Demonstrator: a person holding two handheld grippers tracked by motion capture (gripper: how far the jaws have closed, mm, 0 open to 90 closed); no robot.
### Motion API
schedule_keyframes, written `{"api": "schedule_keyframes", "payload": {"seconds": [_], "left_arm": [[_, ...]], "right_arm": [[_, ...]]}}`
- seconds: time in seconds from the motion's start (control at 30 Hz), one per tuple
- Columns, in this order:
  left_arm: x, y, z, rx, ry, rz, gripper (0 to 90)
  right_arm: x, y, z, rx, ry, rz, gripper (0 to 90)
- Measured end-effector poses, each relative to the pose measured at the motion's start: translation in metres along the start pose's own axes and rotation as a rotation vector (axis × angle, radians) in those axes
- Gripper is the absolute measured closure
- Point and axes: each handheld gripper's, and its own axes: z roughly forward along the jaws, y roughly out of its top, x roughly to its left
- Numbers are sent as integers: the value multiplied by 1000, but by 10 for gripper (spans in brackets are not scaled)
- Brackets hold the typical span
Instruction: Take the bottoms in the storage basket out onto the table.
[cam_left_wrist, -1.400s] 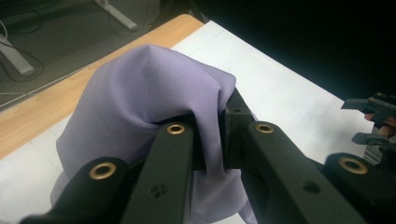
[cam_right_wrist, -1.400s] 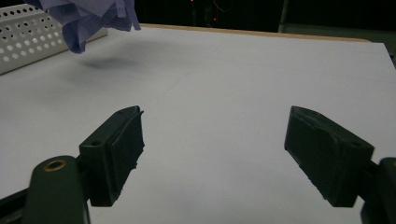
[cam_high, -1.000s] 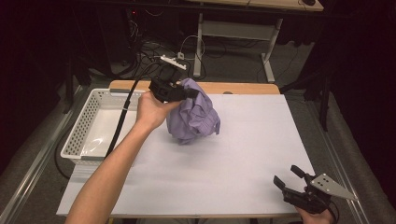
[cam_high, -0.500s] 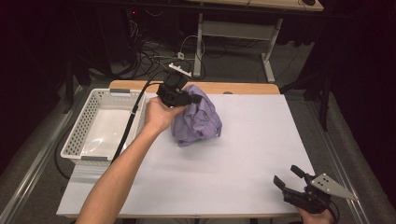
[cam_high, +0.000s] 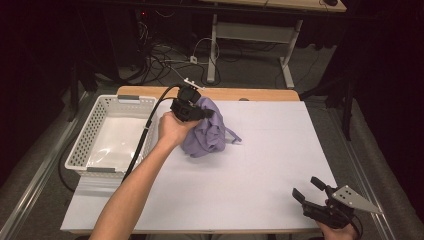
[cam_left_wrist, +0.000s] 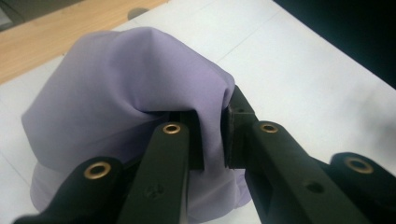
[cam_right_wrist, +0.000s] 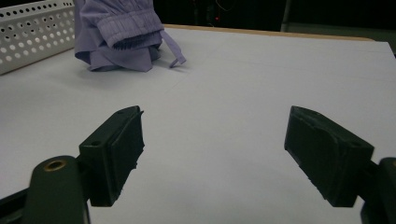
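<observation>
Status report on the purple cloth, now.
Left gripper shut on purple cloth, bunched on the white table. Right gripper open, idle. Basket alongside, nothing blocking.

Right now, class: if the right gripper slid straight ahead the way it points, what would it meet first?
Probably the crumpled lilac cloth garment; bare white table lies before the right gripper, though depth is uncertain.

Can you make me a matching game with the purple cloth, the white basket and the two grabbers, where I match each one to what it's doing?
Things:
1. crumpled purple cloth
2. white plastic basket with holes
3. left gripper
4. right gripper

States:
A. jaws wide apart, nothing between them
B. stands at the table's left side
C. bunched up on the white table, pinched at the top
D. jaws clamped on a fold of fabric

Pairs: 1-C, 2-B, 3-D, 4-A
</observation>
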Motion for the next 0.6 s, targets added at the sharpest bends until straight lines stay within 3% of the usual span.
{"api": "schedule_keyframes", "payload": {"seconds": [0.6], "left_arm": [[11,-16,42,81,32,-36,775]], "right_arm": [[0,0,-1,0,6,-1,206]]}}
